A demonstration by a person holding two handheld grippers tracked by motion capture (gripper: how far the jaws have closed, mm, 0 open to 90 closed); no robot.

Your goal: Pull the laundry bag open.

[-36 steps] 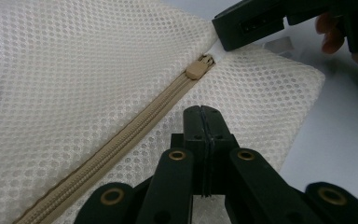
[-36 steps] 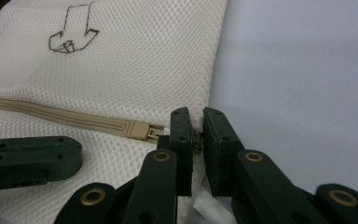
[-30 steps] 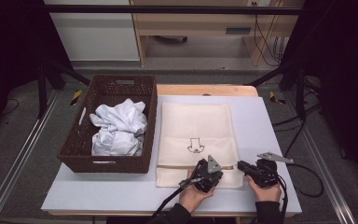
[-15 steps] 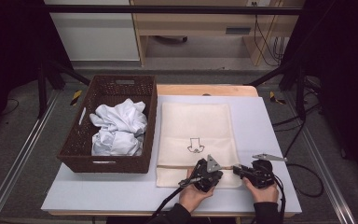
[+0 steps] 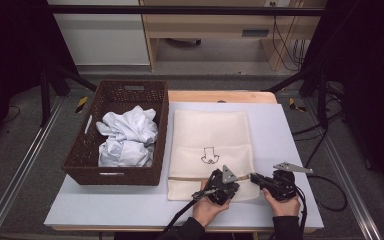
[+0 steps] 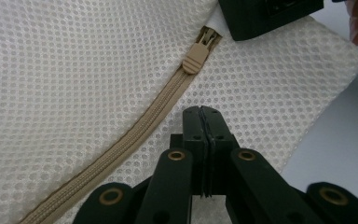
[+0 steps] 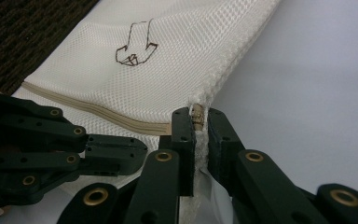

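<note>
Right now I have both grippers down at the near edge of the mesh laundry bag (image 5: 211, 145), which lies flat on the white worktop (image 5: 280, 125) just beside the wicker basket (image 5: 87, 160). My left gripper (image 6: 204, 112) has its jaws pressed fully together, and they seem to pinch the mesh just beside the beige zipper (image 6: 135, 135); whether fabric is really caught between them I cannot tell for certain. The zipper pull (image 6: 196, 55) lies ahead of those jaws, near the bag's corner, touching nothing but the mesh.

My right gripper (image 7: 198, 122) sits at the bag's near right corner. Its jaws have just been closing and now stand nearly together, clamped on the bag's edge where the zipper ends, with bunched mesh and the beige zipper end showing between the pads. From above, the two grippers point toward each other, tips close, the left one (image 5: 223, 184) on the bag and the right one (image 5: 258, 179) at its edge.

A small outline drawing (image 5: 210, 156) marks the bag's middle. In the basket rests a crumpled white cloth (image 5: 127, 137), well apart from both grippers.
</note>
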